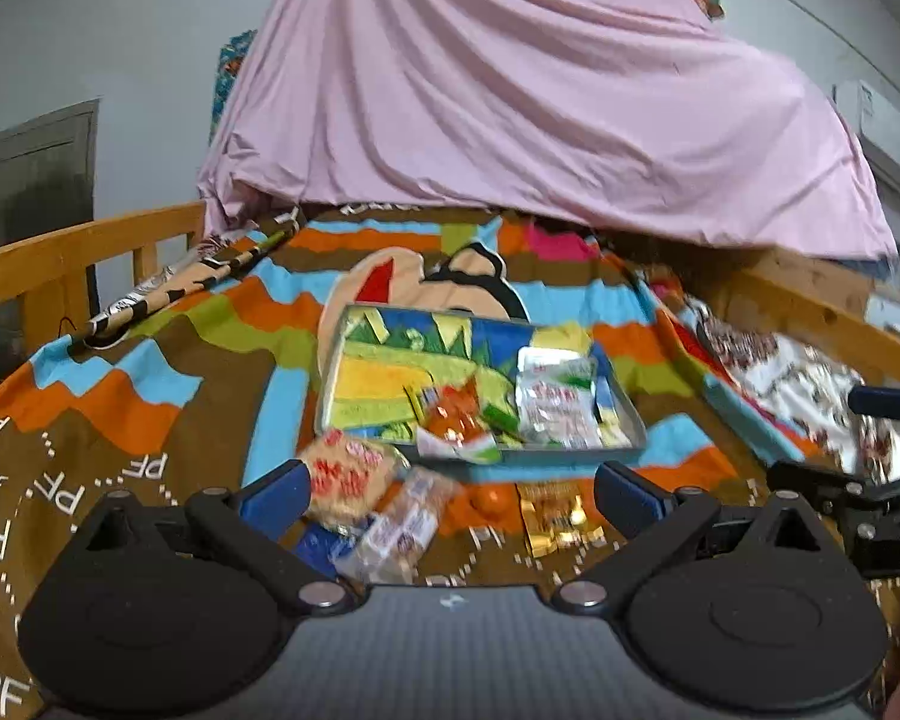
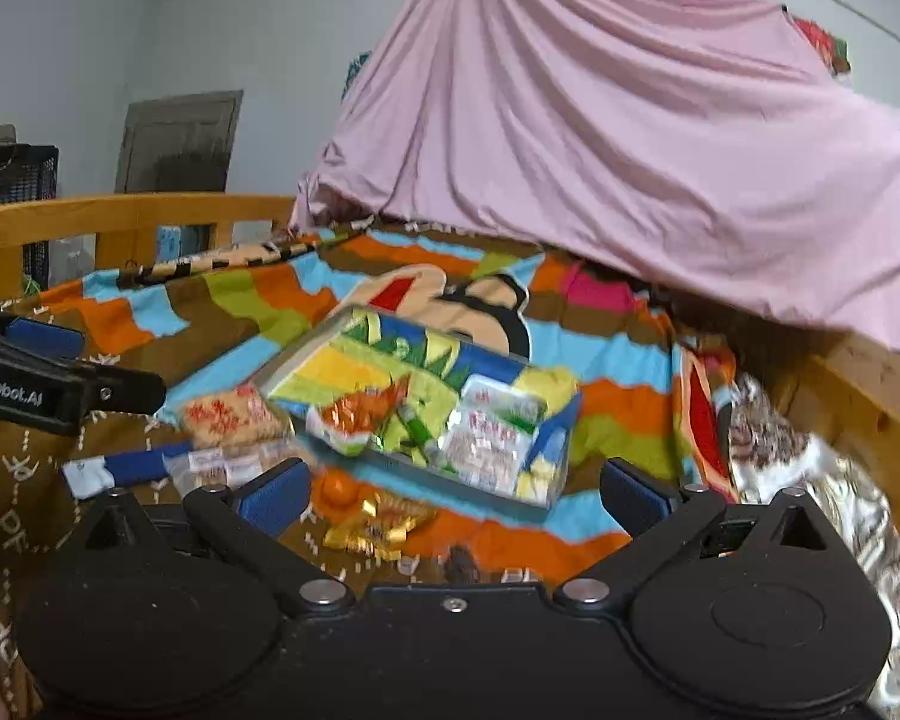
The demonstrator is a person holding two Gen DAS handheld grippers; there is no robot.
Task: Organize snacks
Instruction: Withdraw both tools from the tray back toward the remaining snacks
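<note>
A shallow tray [image 1: 390, 324] with a colourful bottom lies on the bed; it also shows in the right wrist view [image 2: 306, 360]. It holds white packets [image 1: 555, 405] and an orange packet [image 1: 453, 414]. In front of it lie a round cracker pack [image 1: 345, 474], a clear wrapped biscuit pack [image 1: 399, 531], a small orange fruit [image 1: 489, 501] and a gold packet [image 1: 558, 519]. My left gripper [image 1: 450, 495] is open and empty above these. My right gripper [image 2: 453, 495] is open and empty over the gold packet [image 2: 378, 528] and the orange fruit [image 2: 336, 492].
A striped blanket [image 1: 210, 324] covers the bed. A pink sheet [image 1: 510, 90] drapes over a heap behind the tray. Wooden rails [image 1: 60, 252] run along the bed's left and right sides. A patterned cloth [image 1: 810, 384] lies at the right.
</note>
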